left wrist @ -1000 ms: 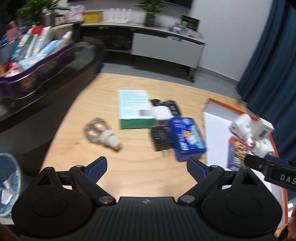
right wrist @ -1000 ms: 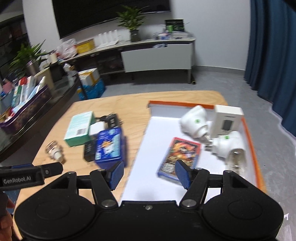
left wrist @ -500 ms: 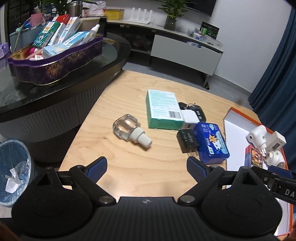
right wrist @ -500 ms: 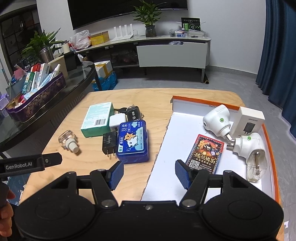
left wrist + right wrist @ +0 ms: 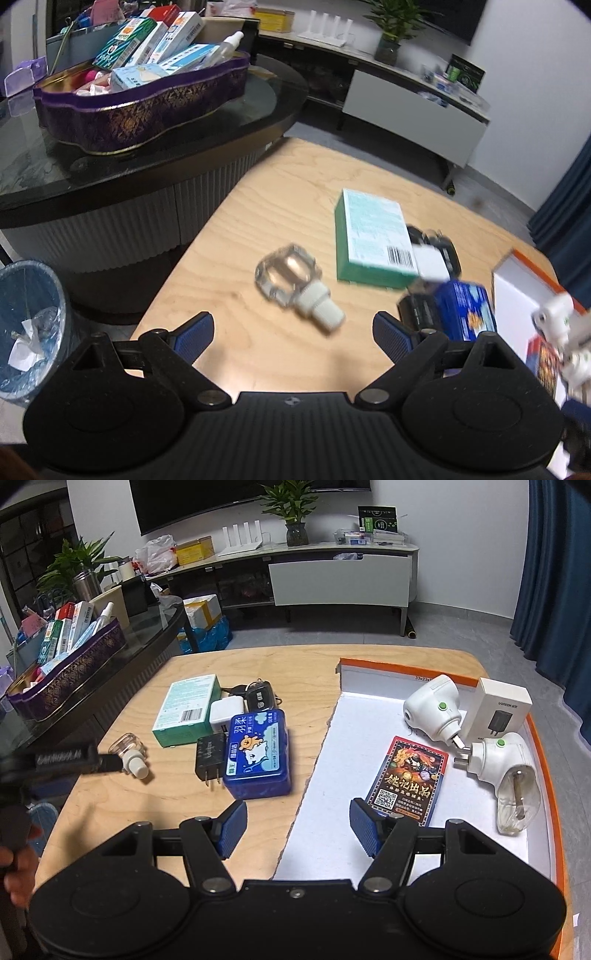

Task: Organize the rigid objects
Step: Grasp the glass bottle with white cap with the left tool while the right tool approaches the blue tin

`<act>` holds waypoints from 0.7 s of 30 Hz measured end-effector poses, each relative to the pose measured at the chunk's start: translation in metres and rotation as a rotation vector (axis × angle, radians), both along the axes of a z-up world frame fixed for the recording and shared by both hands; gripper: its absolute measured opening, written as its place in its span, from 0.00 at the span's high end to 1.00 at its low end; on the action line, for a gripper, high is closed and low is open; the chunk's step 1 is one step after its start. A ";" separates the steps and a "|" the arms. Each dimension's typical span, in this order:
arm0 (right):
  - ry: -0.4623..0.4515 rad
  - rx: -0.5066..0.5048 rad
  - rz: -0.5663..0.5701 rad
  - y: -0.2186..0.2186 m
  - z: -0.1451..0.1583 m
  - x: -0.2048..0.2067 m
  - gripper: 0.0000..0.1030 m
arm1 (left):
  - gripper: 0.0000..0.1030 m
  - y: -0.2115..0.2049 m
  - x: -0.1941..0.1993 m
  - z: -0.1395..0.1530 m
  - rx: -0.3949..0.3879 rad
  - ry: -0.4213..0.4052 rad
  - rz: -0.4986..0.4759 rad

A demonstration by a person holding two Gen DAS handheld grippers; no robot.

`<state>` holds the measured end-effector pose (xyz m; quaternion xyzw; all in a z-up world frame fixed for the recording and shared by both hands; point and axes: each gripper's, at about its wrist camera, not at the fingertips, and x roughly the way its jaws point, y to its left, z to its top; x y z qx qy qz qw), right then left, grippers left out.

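A clear glass bottle with a white neck lies on the wooden table. My left gripper is open and empty, just short of the bottle, which sits between its fingers' lines. Beside the bottle lie a green box, a white charger, a black plug, a car key and a blue tin. My right gripper is open and empty over the near edge of the white tray. The tray holds two white plug-in devices, a white charger box and a card pack.
A dark round glass table with a purple tin of boxes stands left of the wooden table. A blue waste bin stands on the floor at the left. A low TV cabinet runs along the back wall.
My left gripper has moved closer to the glass bottle and swung left, so the bottle now sits between its fingers. My right gripper has stayed nearly still.
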<state>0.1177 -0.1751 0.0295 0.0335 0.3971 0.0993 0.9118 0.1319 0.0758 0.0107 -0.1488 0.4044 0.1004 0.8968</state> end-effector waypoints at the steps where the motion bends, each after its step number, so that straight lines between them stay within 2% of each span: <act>1: 0.002 0.002 -0.001 -0.001 -0.001 0.001 0.27 | 0.07 0.001 0.005 -0.001 0.001 -0.001 0.007; 5: 0.010 0.007 -0.008 -0.004 -0.005 0.006 0.27 | 0.07 0.005 0.028 -0.010 -0.002 0.017 0.027; 11: 0.021 0.000 -0.004 -0.003 -0.011 0.014 0.27 | 0.09 0.005 0.053 -0.027 0.045 0.041 0.014; 14: 0.026 0.000 0.004 -0.001 -0.014 0.019 0.27 | 0.23 0.004 0.053 -0.033 0.097 0.028 -0.016; 16: 0.025 -0.002 0.010 0.001 -0.015 0.023 0.27 | 0.39 0.004 0.049 -0.033 0.123 0.008 -0.047; 17: 0.026 -0.004 0.015 0.002 -0.016 0.025 0.27 | 0.47 0.005 0.045 -0.032 0.112 -0.006 -0.064; 21: 0.023 0.002 0.048 0.013 -0.017 0.036 0.27 | 0.48 0.006 0.033 -0.031 0.071 -0.033 -0.115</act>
